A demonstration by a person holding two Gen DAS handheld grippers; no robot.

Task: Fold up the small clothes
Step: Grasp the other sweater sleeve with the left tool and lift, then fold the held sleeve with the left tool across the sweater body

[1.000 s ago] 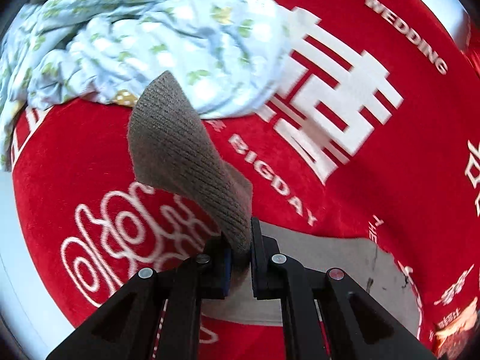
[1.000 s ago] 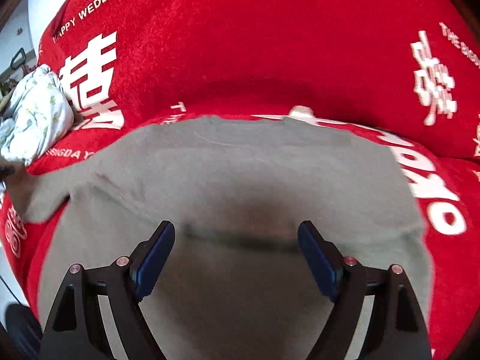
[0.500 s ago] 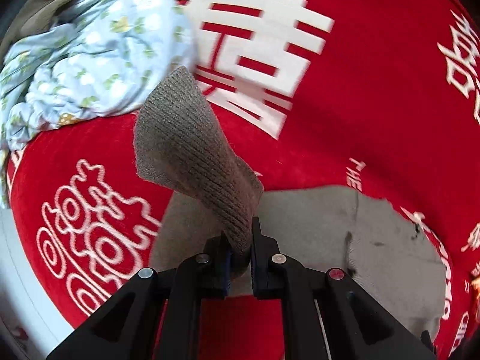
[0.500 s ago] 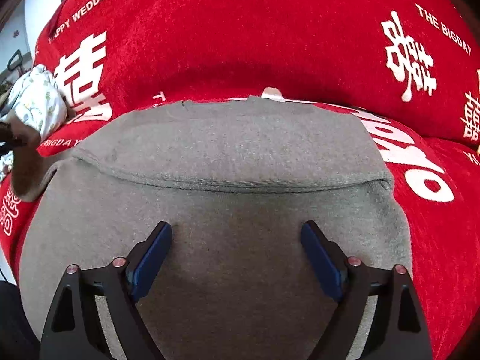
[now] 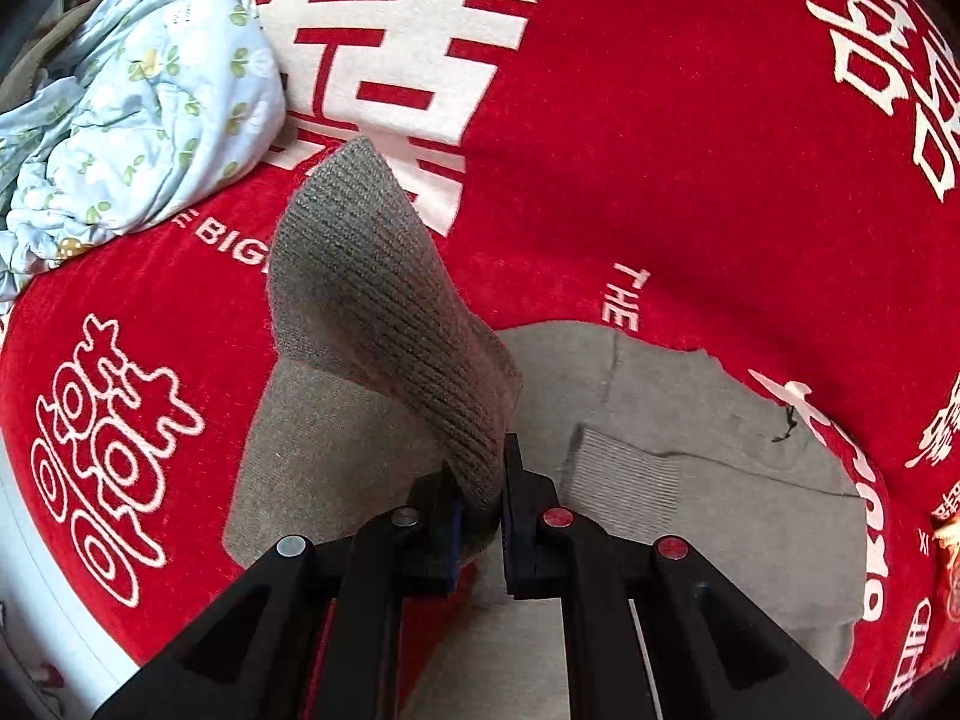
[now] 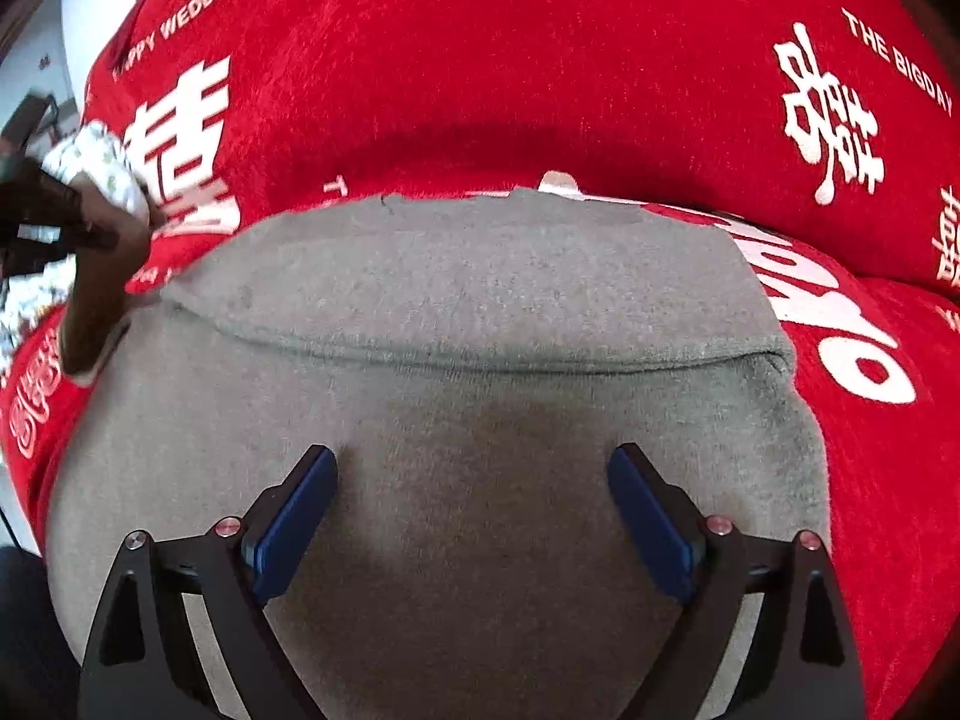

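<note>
A grey knit sweater lies on the red cloth, its far part folded over into a flat band. My left gripper is shut on the ribbed cuff of the grey sleeve, which stands up from the jaws above the sweater's body. In the right wrist view that same left gripper shows at the far left with the sleeve hanging from it. My right gripper hovers over the sweater's near part, its jaws opening wide with only flat fabric beneath them and nothing pinched.
A red cover with white lettering spreads under everything. A crumpled light blue floral garment lies at the far left, also glimpsed as floral cloth in the right wrist view. A white edge borders the cover at the left.
My left gripper has carried the sleeve sideways away from the floral garment and over the sweater's body. The right gripper's jaws have spread a little wider; the folded band now lies flat.
</note>
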